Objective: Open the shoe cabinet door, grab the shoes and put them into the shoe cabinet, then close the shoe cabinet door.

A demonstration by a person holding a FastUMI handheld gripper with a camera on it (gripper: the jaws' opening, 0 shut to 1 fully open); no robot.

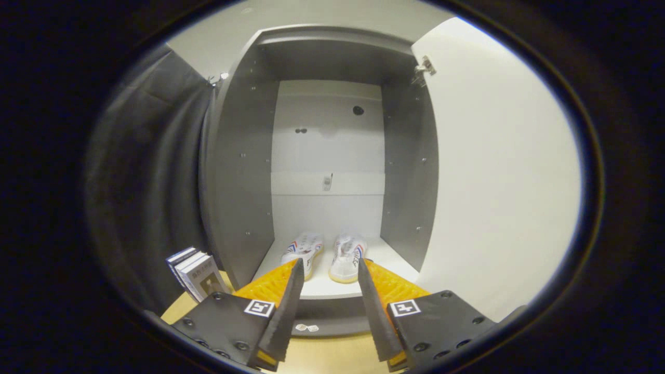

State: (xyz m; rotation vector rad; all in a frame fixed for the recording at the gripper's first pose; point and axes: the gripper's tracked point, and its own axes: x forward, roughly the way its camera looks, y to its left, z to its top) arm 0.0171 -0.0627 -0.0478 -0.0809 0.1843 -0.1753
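With my tool aimed straight into the shoe cabinet, its two fingers stand apart and hold nothing; the gap between the tips frames the front of the bottom shelf.

Shoes: a white pair with red and blue side stripes, sitting side by side on that shelf, inside the cabinet. Toes point toward me. Left shoe is angled slightly, its toe just beside my left fingertip. Right shoe sits just beside the right fingertip. I can't tell whether either tip touches a shoe; both shoes lie just ahead of the tips, not between them.

Cabinet: grey side walls with rows of small holes, pale back panel with a few dark holes and a small fitting at mid height. Door is white, swung open on the right side, hinge visible at its top corner. Another hinge shows at the top of the left wall.

Left of the cabinet: dark cloth wall, and a few books standing upright, leaning a bit, near the cabinet's lower left corner. They stand on a light wooden floor, which also runs under my tool. A small label sits on the cabinet's base strip between the fingers.
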